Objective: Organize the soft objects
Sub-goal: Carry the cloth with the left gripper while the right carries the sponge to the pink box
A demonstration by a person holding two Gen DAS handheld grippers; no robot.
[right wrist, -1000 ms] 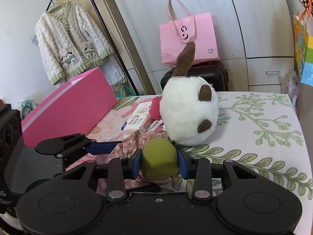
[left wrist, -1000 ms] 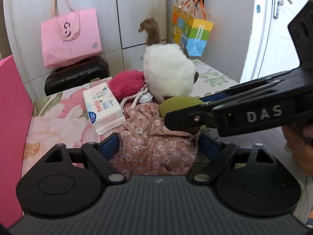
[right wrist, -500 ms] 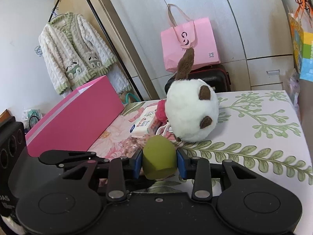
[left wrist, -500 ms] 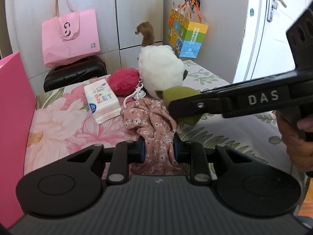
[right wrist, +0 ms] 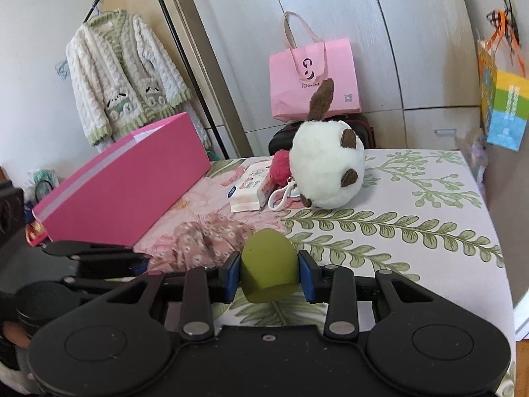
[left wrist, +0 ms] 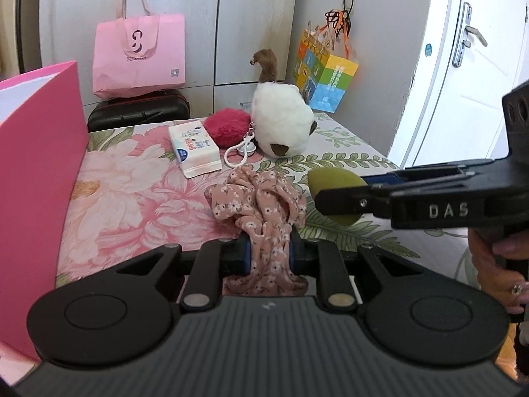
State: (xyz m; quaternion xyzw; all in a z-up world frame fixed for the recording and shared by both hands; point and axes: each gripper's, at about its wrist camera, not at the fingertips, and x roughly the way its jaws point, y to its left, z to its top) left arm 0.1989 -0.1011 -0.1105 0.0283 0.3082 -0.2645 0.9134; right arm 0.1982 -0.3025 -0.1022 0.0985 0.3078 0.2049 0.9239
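Both grippers held soft items above the floral bedspread (left wrist: 139, 198), with the pink box (left wrist: 36, 178) taken here as the landmark. The left gripper (left wrist: 269, 254) had its fingers drawn narrow on the floral fabric scrunchie (left wrist: 261, 205), pinching one gathered fold. The rest of the ring lay forward of the jaws on the bedspread, to the right of the pink box and apart from it. The right gripper (right wrist: 269, 276) was clamped on the green sponge (right wrist: 267, 264), pads pressing its two flanks, on the side of the scrunchie away from the box.

The scrunchie was judged light, limp and easily deformed. A pinch through a bunched fold should hold it, though the free loop would probably sag and swing when carried. Its long axis ran roughly away from the left wrist camera. The clamped fold was nearest the lens and the ruffled loop pointed toward the white plush toy (left wrist: 281, 125).

The sponge was judged light and compressible, likely springing back once released. A hold across its broad middle looked secure. Its rounded end pointed up and forward from the right gripper.

A tissue pack (left wrist: 195, 149) and a red pompom (left wrist: 226, 125) lay further from the cameras, right of the pink box and near the plush toy.
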